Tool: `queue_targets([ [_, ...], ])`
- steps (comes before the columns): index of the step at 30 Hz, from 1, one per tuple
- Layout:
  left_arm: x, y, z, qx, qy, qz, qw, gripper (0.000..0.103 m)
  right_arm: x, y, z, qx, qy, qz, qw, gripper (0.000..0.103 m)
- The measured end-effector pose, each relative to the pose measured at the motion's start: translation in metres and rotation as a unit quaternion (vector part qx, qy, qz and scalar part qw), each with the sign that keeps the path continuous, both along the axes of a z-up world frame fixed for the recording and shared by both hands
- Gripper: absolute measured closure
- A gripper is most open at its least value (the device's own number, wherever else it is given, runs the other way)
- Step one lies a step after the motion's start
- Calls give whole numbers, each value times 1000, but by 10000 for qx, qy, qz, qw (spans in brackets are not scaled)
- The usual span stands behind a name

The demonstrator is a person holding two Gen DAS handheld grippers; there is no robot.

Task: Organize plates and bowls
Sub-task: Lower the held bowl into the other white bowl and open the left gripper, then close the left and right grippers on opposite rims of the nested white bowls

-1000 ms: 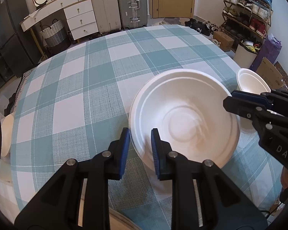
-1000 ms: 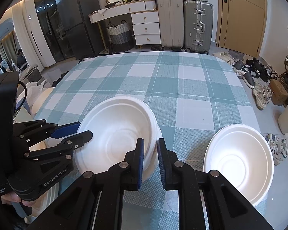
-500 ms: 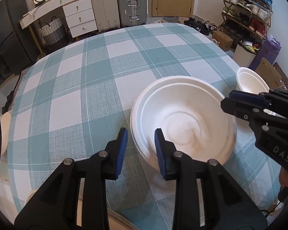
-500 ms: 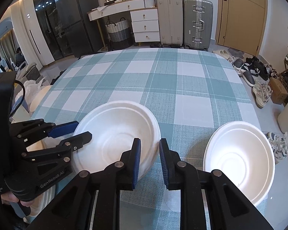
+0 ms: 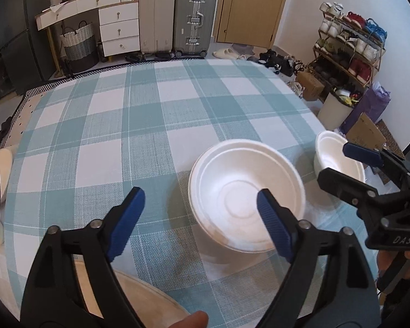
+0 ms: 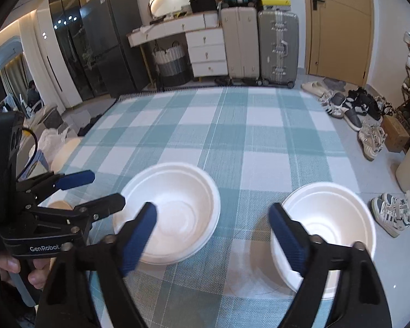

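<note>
Left wrist view: both the left gripper and right gripper are opening, nothing between their jaws, above the released bowl stack. Next, probably fetch the bowl at the table's right edge.

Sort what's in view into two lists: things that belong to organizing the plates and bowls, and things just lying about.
Belongs to the job:
- stacked white bowls on the checked tablecloth
- single white bowl near the table's right edge

Just lying about:
- two suitcases
- white drawer unit
- woven basket
- shoes on the floor
- shoe rack
</note>
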State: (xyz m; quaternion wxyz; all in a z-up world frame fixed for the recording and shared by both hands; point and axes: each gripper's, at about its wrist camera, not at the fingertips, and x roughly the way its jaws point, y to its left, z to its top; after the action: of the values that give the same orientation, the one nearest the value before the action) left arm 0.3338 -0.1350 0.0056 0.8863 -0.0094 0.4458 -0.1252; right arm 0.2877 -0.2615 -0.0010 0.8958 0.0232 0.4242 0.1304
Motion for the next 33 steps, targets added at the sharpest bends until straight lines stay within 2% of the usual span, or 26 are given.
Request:
queue_targets([
  [1,-2,-2,4,-9,-34,-17,10000,0,-2,-4,4,20,-48,-44,10000,6],
  [9,-9,-24,31,-31,-254,-161,9995,2,-17,-46,31,66,-318,-473,9984,1],
  [17,-5,-68,37,-45,-248,-421,9988,2,-33,-100,41,150,-337,-899,9953,1],
  [26,4,-126,23,85,-91,-792,9968,2,-43,-152,26,114,-150,-1344,9907,1],
  [33,13,-164,10,176,-7,-1003,9948,2,-44,-176,8,126,-41,-1537,9880,1],
])
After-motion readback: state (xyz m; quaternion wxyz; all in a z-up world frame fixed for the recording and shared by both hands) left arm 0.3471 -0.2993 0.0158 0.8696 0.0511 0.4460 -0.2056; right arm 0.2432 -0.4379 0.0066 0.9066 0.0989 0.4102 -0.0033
